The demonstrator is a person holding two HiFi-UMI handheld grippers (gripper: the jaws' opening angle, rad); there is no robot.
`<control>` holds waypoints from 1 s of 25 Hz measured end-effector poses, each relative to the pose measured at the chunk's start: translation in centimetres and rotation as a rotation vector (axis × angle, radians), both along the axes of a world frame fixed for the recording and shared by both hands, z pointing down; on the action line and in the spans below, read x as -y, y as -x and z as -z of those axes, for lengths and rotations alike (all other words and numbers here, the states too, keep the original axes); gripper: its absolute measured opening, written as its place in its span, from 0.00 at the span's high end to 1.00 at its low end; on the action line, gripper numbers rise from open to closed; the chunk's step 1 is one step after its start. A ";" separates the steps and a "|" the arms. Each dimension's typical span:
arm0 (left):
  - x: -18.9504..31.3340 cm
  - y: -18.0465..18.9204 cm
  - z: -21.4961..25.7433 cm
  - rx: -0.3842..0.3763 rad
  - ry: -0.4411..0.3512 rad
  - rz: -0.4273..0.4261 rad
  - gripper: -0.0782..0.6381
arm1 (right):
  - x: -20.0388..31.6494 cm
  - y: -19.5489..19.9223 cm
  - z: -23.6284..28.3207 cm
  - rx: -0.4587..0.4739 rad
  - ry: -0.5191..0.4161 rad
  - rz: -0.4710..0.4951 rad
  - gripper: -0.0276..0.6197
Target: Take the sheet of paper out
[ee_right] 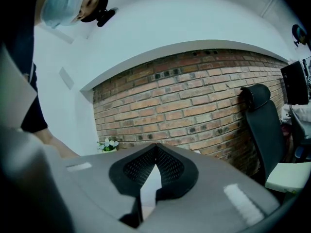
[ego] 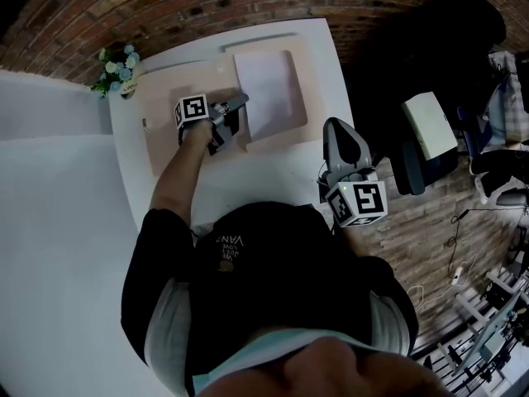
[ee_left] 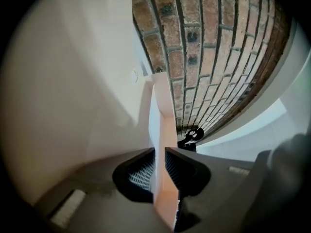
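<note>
A pink folder lies open on the white table, and a white sheet of paper rests in its right half. My left gripper is at the folder's middle, just left of the sheet. In the left gripper view, its pads press on a thin pink folder edge that stands edge-on between them, with a pale white layer along its left side. My right gripper hangs off the table's right edge; its jaws are shut and hold nothing.
A small pot of flowers stands at the table's far left corner, against the brick wall. Right of the table are a black chair and a white box over a wood floor.
</note>
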State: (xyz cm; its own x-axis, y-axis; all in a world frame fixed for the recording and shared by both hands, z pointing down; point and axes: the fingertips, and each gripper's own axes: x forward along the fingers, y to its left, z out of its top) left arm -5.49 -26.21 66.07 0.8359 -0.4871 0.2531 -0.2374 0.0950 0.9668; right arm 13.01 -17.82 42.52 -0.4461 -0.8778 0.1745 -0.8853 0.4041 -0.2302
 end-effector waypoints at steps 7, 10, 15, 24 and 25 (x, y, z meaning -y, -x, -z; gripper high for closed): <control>-0.2 0.1 -0.7 0.076 -0.002 -0.020 0.88 | 0.2 0.2 -0.1 0.005 0.002 0.004 0.96; -0.3 0.0 -0.7 0.109 -0.011 -0.033 0.89 | 0.1 0.2 -0.2 0.007 0.005 0.005 0.96; -0.2 0.6 -0.4 0.145 -0.026 -0.031 0.89 | 0.1 0.2 -0.2 0.012 0.005 0.014 0.96; -1.2 3.3 0.3 0.235 -0.057 -0.061 0.89 | 0.1 1.3 0.4 0.018 -0.014 0.047 0.96; -1.4 3.7 0.5 0.243 -0.061 -0.064 0.89 | 0.0 1.5 0.5 0.020 -0.016 0.052 0.96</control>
